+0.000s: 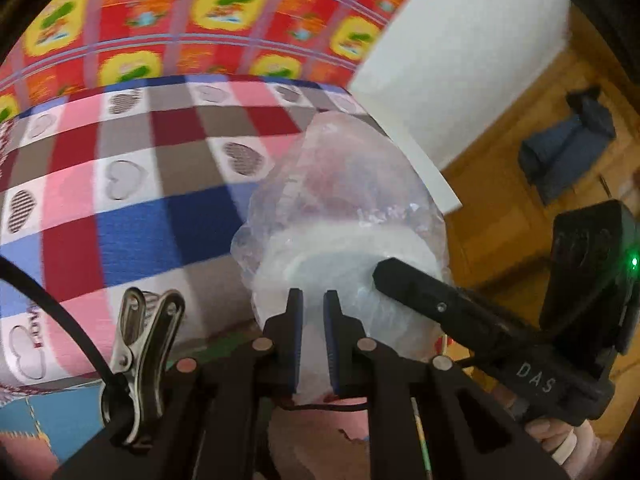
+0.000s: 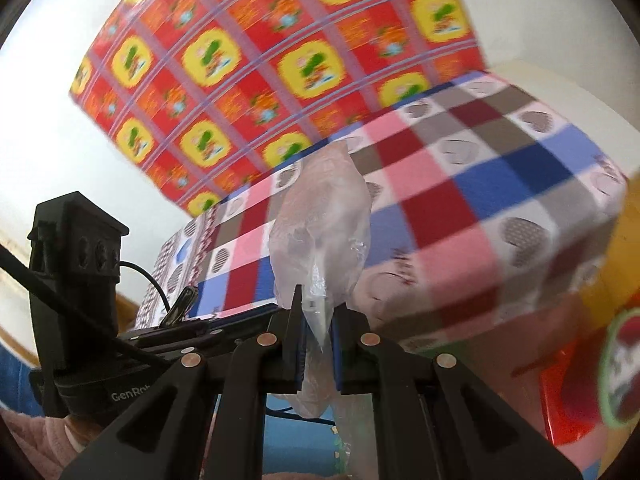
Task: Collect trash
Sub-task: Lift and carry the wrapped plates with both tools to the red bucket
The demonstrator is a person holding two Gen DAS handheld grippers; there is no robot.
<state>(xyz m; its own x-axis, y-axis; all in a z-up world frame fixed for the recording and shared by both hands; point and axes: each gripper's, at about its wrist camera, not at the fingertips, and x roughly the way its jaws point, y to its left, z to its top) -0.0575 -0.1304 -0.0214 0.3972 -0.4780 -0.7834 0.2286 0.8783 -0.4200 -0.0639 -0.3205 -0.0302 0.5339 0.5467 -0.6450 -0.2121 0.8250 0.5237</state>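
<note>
From the left wrist camera, the left gripper (image 1: 313, 342) is clamped on a clear plastic bag (image 1: 344, 216); the film runs down between its two blue-padded fingers (image 1: 295, 344), which stand close together with only the thin plastic in the gap. The bag bulges up and away from the gripper, held in the air in front of a bed (image 1: 120, 184) covered with a checked sheet in red, pink, blue and grey squares with hearts. Beyond the bed, a red and yellow patterned cloth (image 1: 208, 12) fills the far side. To the right, the right gripper (image 1: 390, 276) comes in from the lower right, its black tip touching the bag's side; whether it is together or apart cannot be told here. A hand (image 1: 560, 440) holds its handle at the lower right edge. A metal clip (image 1: 138, 344) with a black cable sits near left. A wooden floor (image 1: 500, 208) with a dark blue object lies far right.

From the right wrist camera, the right gripper (image 2: 316, 336) is clamped on a gathered, twisted part of the same plastic bag (image 2: 320, 224), which rises from the fingers and also hangs below them. The bed (image 2: 460, 200) is behind and to the right, the patterned cloth (image 2: 280, 60) above it against a white wall (image 2: 36, 140). The left gripper's black body (image 2: 76, 280) stands at the near left. A red package (image 2: 580, 380) shows at the right edge, blurred.
</note>
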